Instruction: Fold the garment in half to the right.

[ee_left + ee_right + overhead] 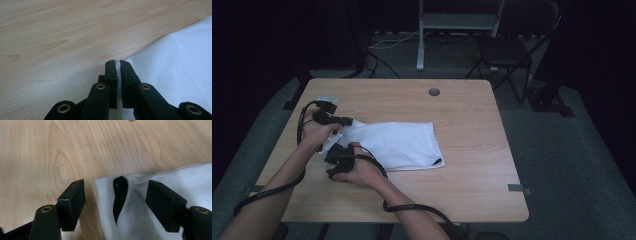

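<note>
1. Presently, I found the white garment (397,145) lying flat on the bench (472,165), left of centre, its long axis running across the bench from left to right.
2. My left hand-held gripper (117,65) was pinched tight on the cloth's far-left edge, a thin strip of white fabric showing between the jaws.
3. My right hand-held gripper (116,195) stood wide apart and held nothing; its jaws straddled a near-left corner bearing a small black tab (119,197).
4. The garment stretched away rightward from both grippers, so I judged the coming move to depend on closing the right one over that corner.
5. The high view showed the garment's whole outline and both hands (362,172) at its left end; the gripper views alone showed the jaw gaps and the tab between them.
</note>
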### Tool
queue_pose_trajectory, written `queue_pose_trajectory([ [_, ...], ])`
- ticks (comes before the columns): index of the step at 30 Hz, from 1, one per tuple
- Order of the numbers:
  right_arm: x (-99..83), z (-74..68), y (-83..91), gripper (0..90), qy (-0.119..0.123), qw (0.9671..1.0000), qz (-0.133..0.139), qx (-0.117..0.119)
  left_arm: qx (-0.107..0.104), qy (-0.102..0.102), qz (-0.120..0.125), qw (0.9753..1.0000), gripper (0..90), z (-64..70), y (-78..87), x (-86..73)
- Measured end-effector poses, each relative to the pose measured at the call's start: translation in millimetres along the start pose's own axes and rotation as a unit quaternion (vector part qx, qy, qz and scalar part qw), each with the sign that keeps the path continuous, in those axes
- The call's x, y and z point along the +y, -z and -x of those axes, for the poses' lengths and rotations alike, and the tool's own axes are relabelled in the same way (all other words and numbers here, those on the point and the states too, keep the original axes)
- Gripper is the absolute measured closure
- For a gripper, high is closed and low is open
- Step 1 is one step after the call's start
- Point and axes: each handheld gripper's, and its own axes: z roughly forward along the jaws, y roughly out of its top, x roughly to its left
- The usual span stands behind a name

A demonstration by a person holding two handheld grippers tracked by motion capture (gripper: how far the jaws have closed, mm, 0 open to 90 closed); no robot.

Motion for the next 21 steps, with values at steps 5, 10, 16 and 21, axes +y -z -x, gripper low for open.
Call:
queue_pose_trajectory([
  [5, -2.0, 5.1, -0.2, 46.8, -0.013, 0.9998, 0.012, 0.008, -0.005, -0.002, -0.003, 1.0, 85.6, -0.7, -1.6, -1.1],
  [10, -4.5, 9.1, 1.5, 63.9, -0.017, 0.9997, 0.02, 0.0, -0.005, 0.002, -0.001, 1.0, 85.6, -0.9, -2.9, -1.9],
  [16, -2.1, -0.5, 1.4, 78.8, -0.007, 0.9991, 0.014, -0.039, -0.006, -0.002, -0.005, 1.0, 85.6, 1.7, -4.0, -2.7],
  [21, -0.4, -6.5, 1.9, 79.9, 0.003, 0.9985, 0.009, -0.054, -0.006, -0.01, -0.007, 0.9999, 85.7, 2.5, -1.2, -1.4],
])
